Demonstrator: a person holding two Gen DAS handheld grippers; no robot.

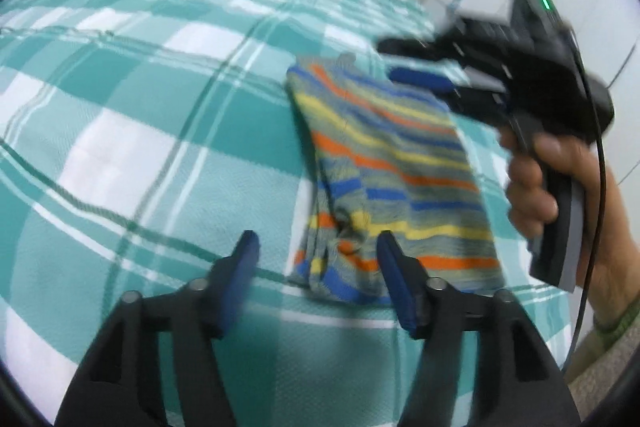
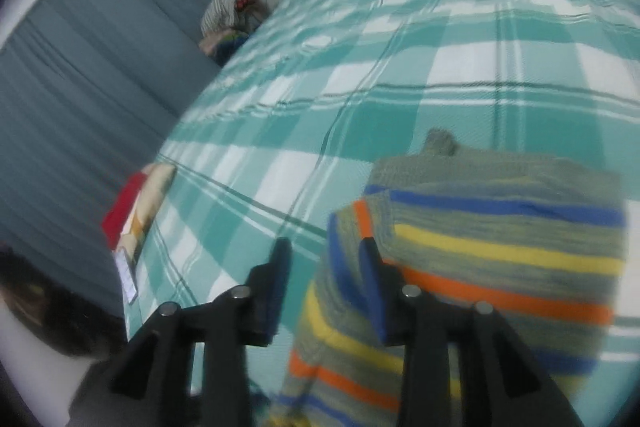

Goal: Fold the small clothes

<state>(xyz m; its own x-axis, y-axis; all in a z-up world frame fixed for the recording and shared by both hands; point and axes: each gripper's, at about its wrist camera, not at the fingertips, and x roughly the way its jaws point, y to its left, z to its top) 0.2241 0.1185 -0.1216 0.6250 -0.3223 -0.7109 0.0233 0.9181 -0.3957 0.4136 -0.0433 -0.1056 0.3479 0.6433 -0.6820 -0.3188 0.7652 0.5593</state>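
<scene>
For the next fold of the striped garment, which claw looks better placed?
Probably the left claw: open, at the near edge of the striped garment. The right claw hangs above the far end, also empty.

No readable text, labels, brands, numbers or signs on anything in either view

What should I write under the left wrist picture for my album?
Folded striped garment lying on the checked bedspread, with both open hand-held grippers, left and right, near it.
</scene>
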